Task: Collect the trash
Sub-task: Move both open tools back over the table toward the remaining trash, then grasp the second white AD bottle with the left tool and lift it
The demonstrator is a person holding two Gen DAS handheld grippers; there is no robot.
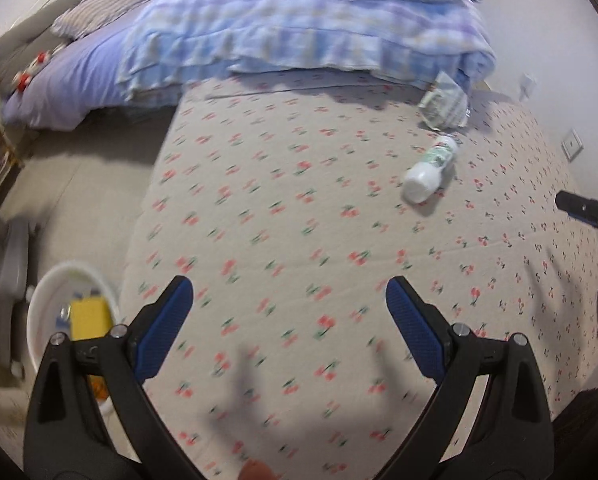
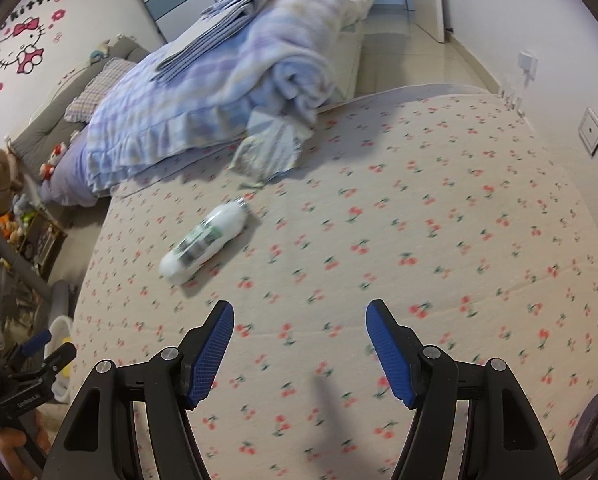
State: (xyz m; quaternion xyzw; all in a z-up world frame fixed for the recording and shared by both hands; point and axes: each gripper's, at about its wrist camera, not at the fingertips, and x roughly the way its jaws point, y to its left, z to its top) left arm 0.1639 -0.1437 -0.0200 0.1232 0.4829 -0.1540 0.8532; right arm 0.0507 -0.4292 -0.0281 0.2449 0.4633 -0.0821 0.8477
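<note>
A white plastic bottle with a green label (image 1: pixel 431 170) lies on its side on the cherry-print bed (image 1: pixel 299 208); it also shows in the right wrist view (image 2: pixel 205 243). A crumpled green and white wrapper (image 1: pixel 445 102) lies beyond it against the blue blanket, and shows in the right wrist view (image 2: pixel 269 152). My left gripper (image 1: pixel 289 300) is open and empty over the bed's near part. My right gripper (image 2: pixel 299 320) is open and empty, short of the bottle. A white bin (image 1: pixel 49 300) with a yellow item inside stands on the floor at the left.
A folded blue checked blanket (image 1: pixel 299 28) with folded sheets on top lies across the far bed. A second bed with a striped pillow (image 1: pixel 99 12) is at the left. A shelf of toys (image 2: pixel 23 220) stands at the far left. The wall (image 2: pixel 559 40) runs along the right.
</note>
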